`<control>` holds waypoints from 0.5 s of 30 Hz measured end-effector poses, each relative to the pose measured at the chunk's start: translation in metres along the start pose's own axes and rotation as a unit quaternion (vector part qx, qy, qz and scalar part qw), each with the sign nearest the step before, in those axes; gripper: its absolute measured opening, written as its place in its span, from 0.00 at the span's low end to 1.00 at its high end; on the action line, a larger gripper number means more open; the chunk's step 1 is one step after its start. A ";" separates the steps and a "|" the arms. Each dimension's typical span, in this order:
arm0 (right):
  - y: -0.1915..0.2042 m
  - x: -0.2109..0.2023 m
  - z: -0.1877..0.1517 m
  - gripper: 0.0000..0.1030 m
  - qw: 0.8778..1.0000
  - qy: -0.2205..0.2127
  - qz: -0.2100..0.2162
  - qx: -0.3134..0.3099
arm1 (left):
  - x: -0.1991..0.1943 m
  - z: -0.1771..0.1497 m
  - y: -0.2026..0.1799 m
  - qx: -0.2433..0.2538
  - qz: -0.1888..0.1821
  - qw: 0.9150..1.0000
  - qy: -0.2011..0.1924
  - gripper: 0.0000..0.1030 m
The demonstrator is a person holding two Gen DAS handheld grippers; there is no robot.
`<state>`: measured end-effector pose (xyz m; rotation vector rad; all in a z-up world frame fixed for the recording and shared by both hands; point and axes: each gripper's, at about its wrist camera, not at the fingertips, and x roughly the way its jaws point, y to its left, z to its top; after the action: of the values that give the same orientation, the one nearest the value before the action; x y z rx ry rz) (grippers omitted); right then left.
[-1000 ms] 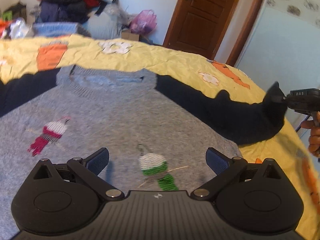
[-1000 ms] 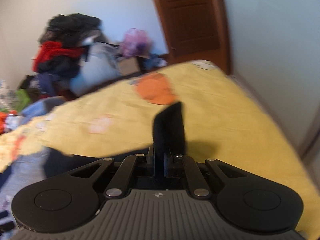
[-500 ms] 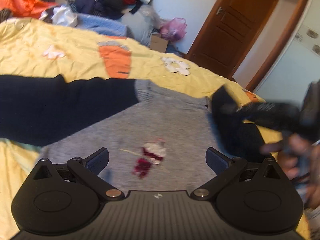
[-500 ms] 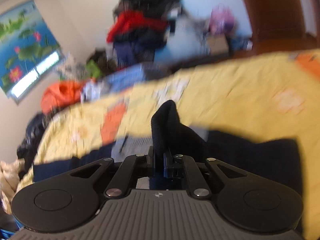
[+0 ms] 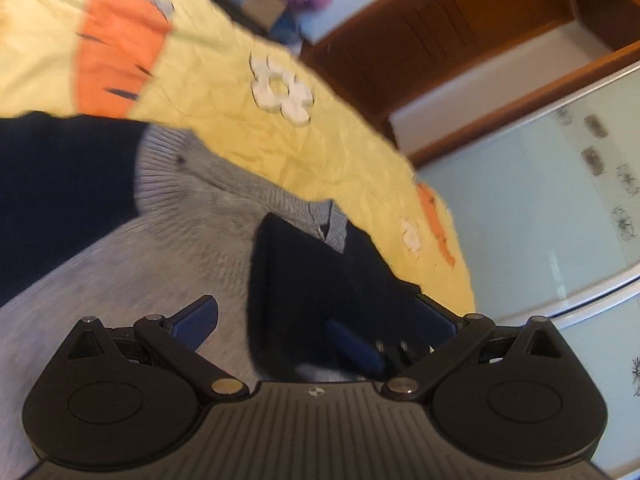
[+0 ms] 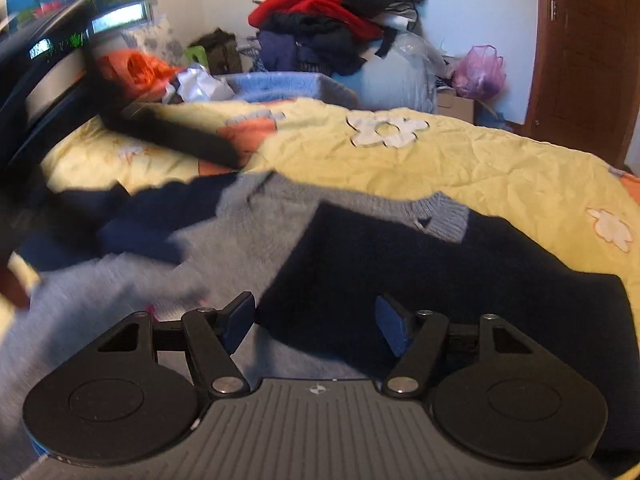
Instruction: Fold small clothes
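Note:
A grey knit sweater (image 6: 256, 232) with dark navy sleeves lies flat on the yellow bedsheet (image 6: 460, 160). Its right sleeve (image 6: 420, 272) is folded in across the grey chest, below the ribbed collar (image 6: 444, 212). My right gripper (image 6: 316, 324) hovers at that sleeve's near edge. Its jaws are opening, and the pads stand apart from the cloth that lies between them. The other navy sleeve (image 5: 60, 192) stretches out to the left. My left gripper (image 5: 316, 318) is open over the folded sleeve (image 5: 320, 272) and grips nothing. In the right wrist view it shows only as a blurred dark shape.
A heap of red and dark clothes (image 6: 332, 20) and a pink bag (image 6: 480, 68) sit behind the bed. A brown door (image 6: 584, 60) stands at the right. A pale glass panel (image 5: 540, 220) runs along the bed's right edge. A hand (image 6: 12, 288) is at the left.
The right gripper carried the navy sleeve leftward onto the grey chest and its jaws came apart, letting it go. The left gripper swung along the sweater and rolled, still open.

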<state>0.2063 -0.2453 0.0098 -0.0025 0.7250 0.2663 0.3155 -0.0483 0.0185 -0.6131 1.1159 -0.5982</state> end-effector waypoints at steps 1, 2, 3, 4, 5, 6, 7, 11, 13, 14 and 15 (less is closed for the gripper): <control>0.000 -0.001 -0.002 0.65 1.000 -0.004 -0.001 -0.002 | 0.011 0.007 -0.001 0.002 0.009 1.000 0.016 1.00; 0.001 -0.003 -0.003 0.64 1.000 -0.009 -0.005 -0.006 | 0.021 0.013 -0.002 0.007 0.017 0.999 0.026 1.00; 0.005 -0.001 -0.002 0.62 1.000 -0.011 -0.010 -0.011 | 0.029 0.018 -0.002 0.008 0.026 0.999 0.033 1.00; 0.007 0.000 -0.002 0.63 1.000 -0.011 -0.012 -0.019 | 0.037 0.023 0.001 0.000 0.026 0.999 0.041 1.00; 0.011 0.002 -0.003 0.59 0.999 -0.010 -0.013 -0.028 | 0.043 0.027 0.004 -0.011 0.016 0.999 0.045 1.00; 0.017 0.007 -0.002 0.52 0.999 -0.012 -0.020 -0.039 | 0.046 0.030 0.004 -0.015 0.002 0.999 0.047 1.00; 0.019 0.009 -0.002 0.52 0.999 -0.011 -0.027 -0.044 | 0.050 0.033 0.003 -0.015 -0.010 0.999 0.051 1.00; 0.024 0.009 -0.003 0.42 0.998 -0.021 -0.038 -0.042 | 0.073 0.044 -0.001 -0.010 -0.025 0.996 0.080 1.00; 0.027 0.008 -0.003 0.39 0.998 -0.023 -0.035 -0.036 | 0.078 0.049 0.000 -0.018 -0.035 0.996 0.082 0.99; 0.027 0.007 -0.003 0.35 0.999 -0.022 -0.033 -0.031 | 0.080 0.050 0.000 -0.016 -0.031 0.996 0.083 0.84; 0.027 0.005 -0.004 0.31 0.999 -0.024 -0.035 -0.029 | 0.081 0.050 0.000 -0.017 -0.025 0.996 0.088 0.48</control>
<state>0.2011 -0.2183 0.0058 -0.0768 0.6689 0.2199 0.3890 -0.0986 -0.0167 -0.6277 1.2811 -0.6880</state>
